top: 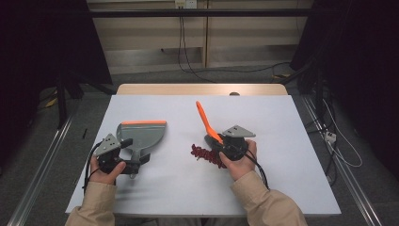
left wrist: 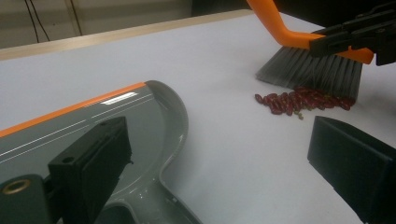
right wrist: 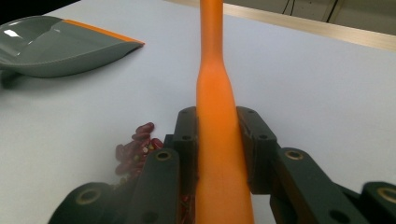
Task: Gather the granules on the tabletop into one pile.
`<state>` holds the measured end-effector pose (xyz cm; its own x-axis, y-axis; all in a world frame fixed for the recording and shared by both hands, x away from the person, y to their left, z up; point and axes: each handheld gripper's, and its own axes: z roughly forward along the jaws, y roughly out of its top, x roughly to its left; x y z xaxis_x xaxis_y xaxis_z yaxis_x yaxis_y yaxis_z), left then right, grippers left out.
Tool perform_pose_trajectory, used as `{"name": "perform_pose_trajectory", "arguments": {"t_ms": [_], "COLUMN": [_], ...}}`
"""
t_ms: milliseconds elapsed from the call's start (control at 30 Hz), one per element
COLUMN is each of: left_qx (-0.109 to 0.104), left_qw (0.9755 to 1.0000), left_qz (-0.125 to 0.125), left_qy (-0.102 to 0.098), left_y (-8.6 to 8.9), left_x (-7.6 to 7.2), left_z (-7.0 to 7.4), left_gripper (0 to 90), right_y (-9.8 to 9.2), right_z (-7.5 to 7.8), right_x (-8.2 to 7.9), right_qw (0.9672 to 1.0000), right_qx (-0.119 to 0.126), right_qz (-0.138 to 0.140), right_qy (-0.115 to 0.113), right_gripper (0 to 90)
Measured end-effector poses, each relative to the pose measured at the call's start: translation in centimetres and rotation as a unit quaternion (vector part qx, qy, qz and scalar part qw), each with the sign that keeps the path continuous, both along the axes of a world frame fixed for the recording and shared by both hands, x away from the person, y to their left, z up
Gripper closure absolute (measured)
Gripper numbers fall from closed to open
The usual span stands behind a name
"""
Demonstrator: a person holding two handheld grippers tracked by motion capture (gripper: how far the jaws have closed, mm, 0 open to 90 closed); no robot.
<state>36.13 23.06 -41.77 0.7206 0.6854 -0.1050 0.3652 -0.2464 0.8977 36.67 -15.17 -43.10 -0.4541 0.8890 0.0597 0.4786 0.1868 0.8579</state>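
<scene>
From the high view, the right gripper is clenched on one orange brush near the desk's middle, beside one heap of red beans. The left gripper lies over the handle of one grey dustpan, hand resting low.

In the left gripper view, the jaws stand wide apart, released; bristles touch the beans.

The right gripper view shows both pads pressed against the brush handle.
</scene>
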Motion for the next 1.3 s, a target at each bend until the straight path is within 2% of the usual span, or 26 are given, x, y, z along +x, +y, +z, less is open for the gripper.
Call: {"name": "perform_pose_trajectory", "arguments": {"t_ms": [233, 400, 767, 833, 967, 1067, 1133, 1300], "left_qx": [0.000, 0.001, 0.000, 0.000, -0.003, -0.003, -0.002, -0.002], "left_qw": [1.0000, 1.0000, 1.0000, 1.0000, 1.0000, 1.0000, 1.0000, 1.0000], "left_qz": [0.001, 0.001, 0.001, 0.001, 0.003, 0.003, 0.003, 0.002], "left_qy": [0.000, -0.001, 0.001, 0.001, 0.002, 0.003, 0.003, 0.002], "left_y": [0.1, 0.1, 0.0, 0.0, -0.1, -0.1, -0.1, 0.0], "left_x": [0.0, 0.0, 0.0, 0.0, 0.0, 0.1, 0.1, 0.0], "left_z": [0.0, 0.0, 0.0, 0.0, -0.1, -0.1, -0.1, -0.1], "left_gripper": [5.6, 5.7, 5.7, 5.6, 5.7, 5.7, 5.6, 5.7], "right_y": [0.2, -0.1, -2.1, -2.4, -2.6, -1.6, -0.3, 3.2], "right_z": [0.0, 0.0, 1.2, 1.3, 1.9, 2.2, 2.3, 2.1], "right_x": [0.3, 0.5, 0.2, 0.2, 0.4, 0.6, 0.6, 1.0], "right_qw": [1.0000, 0.9995, 0.9986, 0.9982, 0.9959, 0.9934, 0.9928, 0.9882], "right_qx": [0.007, 0.029, 0.052, 0.060, 0.090, 0.115, 0.119, 0.149], "right_qz": [0.004, 0.009, 0.004, -0.001, -0.003, 0.003, 0.011, 0.033], "right_qy": [0.000, 0.003, -0.004, -0.005, -0.006, -0.003, -0.001, 0.012], "right_gripper": [71.4, 71.4, 71.3, 71.3, 71.3, 71.3, 71.3, 71.3]}}
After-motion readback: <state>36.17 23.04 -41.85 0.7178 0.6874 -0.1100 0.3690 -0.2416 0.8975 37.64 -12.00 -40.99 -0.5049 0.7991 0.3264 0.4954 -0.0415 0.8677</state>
